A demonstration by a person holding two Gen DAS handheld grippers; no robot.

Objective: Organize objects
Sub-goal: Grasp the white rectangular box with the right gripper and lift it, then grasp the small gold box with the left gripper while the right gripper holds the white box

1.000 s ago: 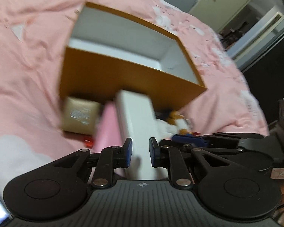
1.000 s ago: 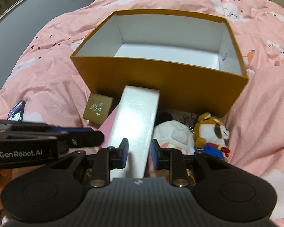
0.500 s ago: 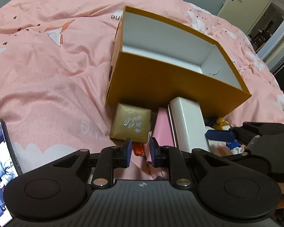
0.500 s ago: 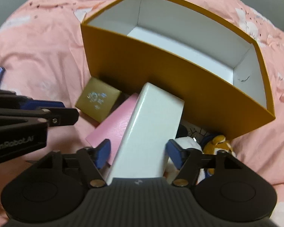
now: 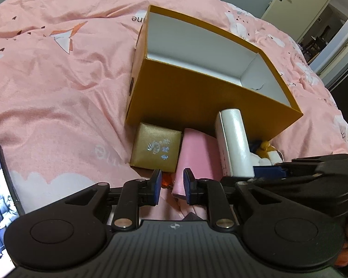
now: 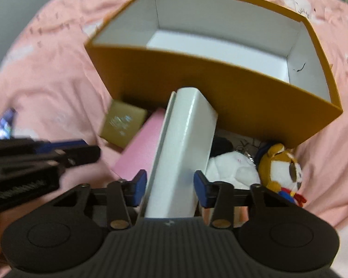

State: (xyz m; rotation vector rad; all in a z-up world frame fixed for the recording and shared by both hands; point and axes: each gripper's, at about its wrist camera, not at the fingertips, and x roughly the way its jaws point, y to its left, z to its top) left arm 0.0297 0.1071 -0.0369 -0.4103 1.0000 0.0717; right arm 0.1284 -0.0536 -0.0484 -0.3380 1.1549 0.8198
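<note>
On a bed covered by a pink duvet (image 5: 58, 88), an open orange storage box (image 5: 197, 97) with a white interior stands with nothing visible inside it. The right gripper (image 6: 170, 186) has its blue-padded fingers spread to either side of a long white box (image 6: 185, 143), the pads close to its sides but showing slight gaps; the box tilts up toward the storage box's near wall. The left gripper (image 5: 172, 186) hovers low beside it, its fingers a narrow gap apart and pinching nothing. Along the foot of the storage box's near wall lie a small gold gift box (image 5: 156, 147), a flat pink box (image 5: 197, 155) under the white one, and (partly hidden) a white plush (image 6: 232, 169) next to a brown-and-white stuffed dog (image 6: 281, 164). A lit phone (image 5: 0, 199) rests at the duvet's left edge.
</note>
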